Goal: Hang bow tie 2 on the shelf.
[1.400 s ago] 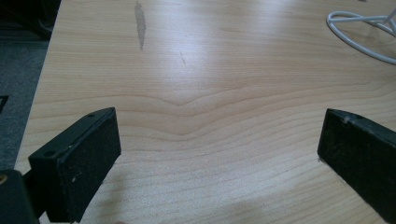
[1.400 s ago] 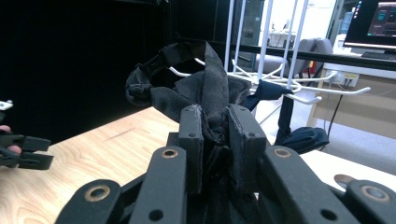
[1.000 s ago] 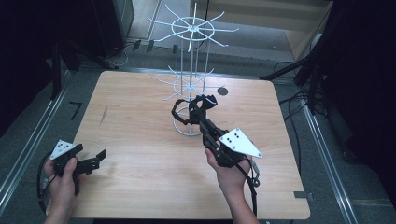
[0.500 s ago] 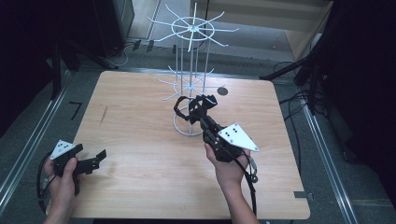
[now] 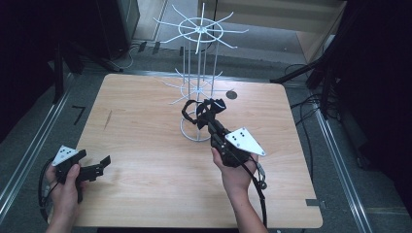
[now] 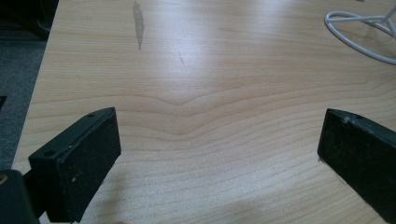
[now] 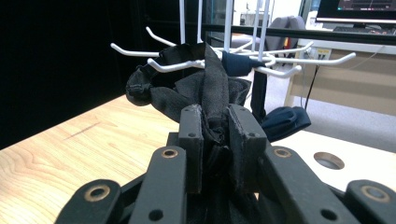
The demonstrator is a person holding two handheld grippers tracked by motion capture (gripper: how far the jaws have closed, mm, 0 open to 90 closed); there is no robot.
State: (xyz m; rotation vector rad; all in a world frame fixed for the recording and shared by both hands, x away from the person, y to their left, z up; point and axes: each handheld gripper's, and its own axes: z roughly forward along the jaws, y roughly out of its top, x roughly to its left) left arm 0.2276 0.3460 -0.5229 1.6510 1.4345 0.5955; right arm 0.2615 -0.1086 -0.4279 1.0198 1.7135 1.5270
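Black strap (image 5: 204, 112) hangs at the lower ring of hooks of the white wire rack (image 5: 198, 77), just above the rack's round base, and the right tool (image 5: 210, 118) is clenched on it. In the high view, the right hand (image 5: 235, 167) reaches from the near side of the rack toward its stem, with the forearm coming in from below and the tool pointing away from the person and slightly left. I judge that a pull toward the person could drag or tip the light rack, because the strap seems looped around a hook. The left hand (image 5: 65, 179) rests far to the left of the rack, near the table (image 5: 145, 194) corner, and its left tool (image 5: 99, 165) points toward the rack.

In the left gripper view, the left tool (image 6: 210, 154) is released: its jaws stand wide apart over bare wood, nothing is between them, and a piece of the rack's base ring (image 6: 359, 35) shows at the upper right. This hand is too far from the rack to steady it.

In the right gripper view, the strap (image 7: 215, 93) runs up from between the closed jaws to a white hook (image 7: 173, 65). The folded cloth is bunched at the pads, so I think the strap may slip out or catch on a neighbouring hook if it is lifted crookedly. A dark blue piece (image 7: 285, 122) hangs behind the stem and could also be disturbed.
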